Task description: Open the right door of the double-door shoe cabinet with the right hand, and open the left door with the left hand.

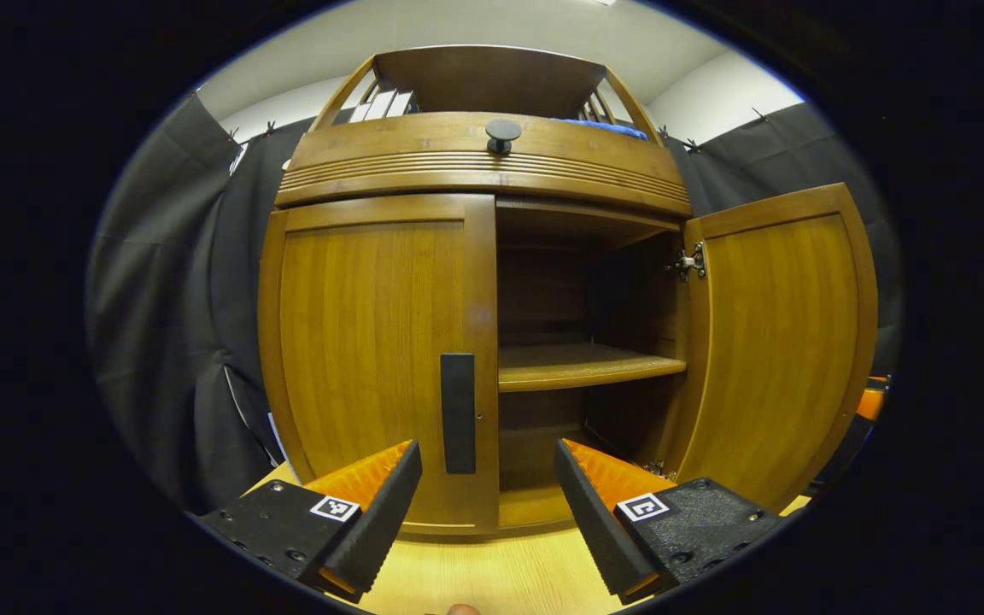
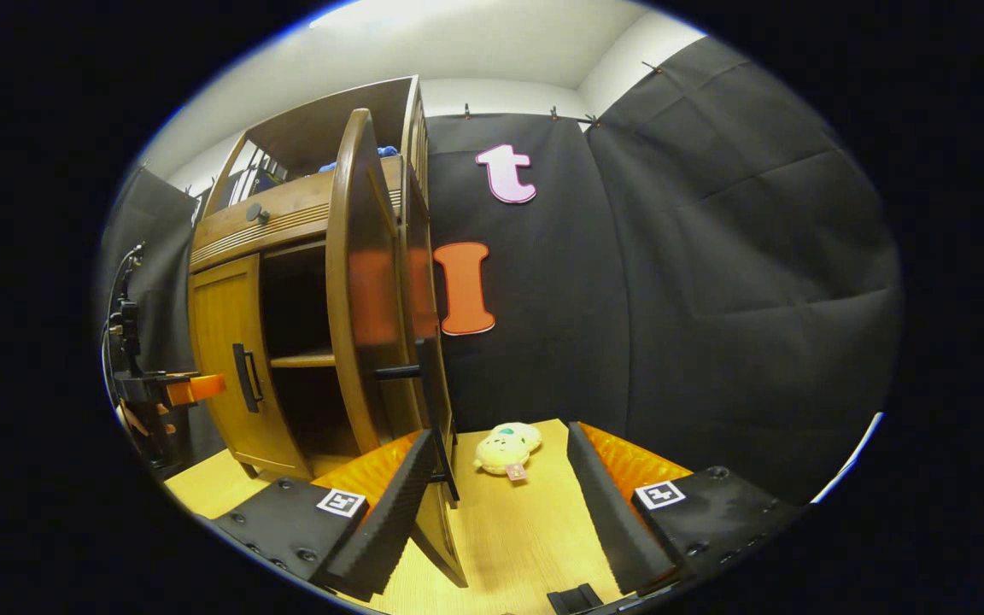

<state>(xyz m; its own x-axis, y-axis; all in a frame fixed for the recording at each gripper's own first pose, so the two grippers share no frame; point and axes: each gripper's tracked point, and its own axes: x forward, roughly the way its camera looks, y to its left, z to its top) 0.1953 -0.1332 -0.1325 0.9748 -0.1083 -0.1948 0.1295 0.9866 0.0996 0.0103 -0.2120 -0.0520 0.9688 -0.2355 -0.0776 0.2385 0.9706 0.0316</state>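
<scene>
While facing the shoe cabinet [image 1: 475,282], left gripper [image 1: 488,512] gaping wide, closed left door's handle [image 1: 458,412] sitting just ahead between the jaws; right gripper [image 2: 500,504] likewise spread wide, open right door's [image 2: 355,282] handle [image 2: 434,401] lying just off its left finger, plush toy [image 2: 505,448] resting ahead between them.

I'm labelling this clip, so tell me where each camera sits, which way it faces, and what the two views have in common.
Left gripper view: rides the left gripper, squarely facing the cabinet front; its open fingers flank the closed left door's handle.
Right gripper view: rides the right gripper, off the cabinet's right side, looking along the open right door edge-on; fingers open, with a plush toy beyond.
Shared: the cabinet, both doors, the shelf and the wooden tabletop.
</scene>
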